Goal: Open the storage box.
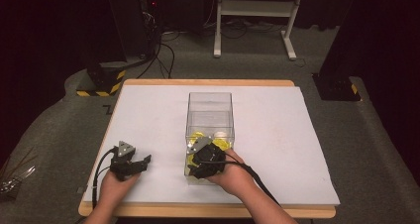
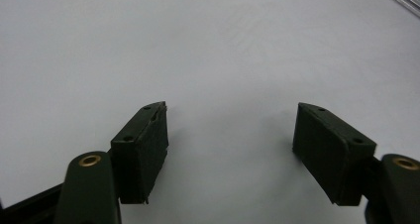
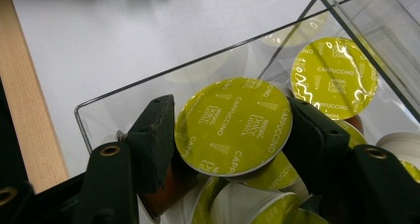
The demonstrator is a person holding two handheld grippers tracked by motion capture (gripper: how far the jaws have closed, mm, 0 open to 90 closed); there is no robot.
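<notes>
Right hand-held gripper point(image 3: 233, 130) reaching down into the clear box point(image 1: 210, 101) near the front edge of the bench point(image 1: 148, 110), jaws either side of a yellow-lidded coffee capsule point(image 3: 234, 126) lying lid-up on the heap of capsules inside. Pads against the capsule's rim on both sides, so apparently grasping it, probably to lift it out; grip on the rim likely chosen because the foil lid offers no hold. Left hand-held gripper point(image 2: 230, 140) parked on bare bench left of the box, released and empty, out of the way.
</notes>
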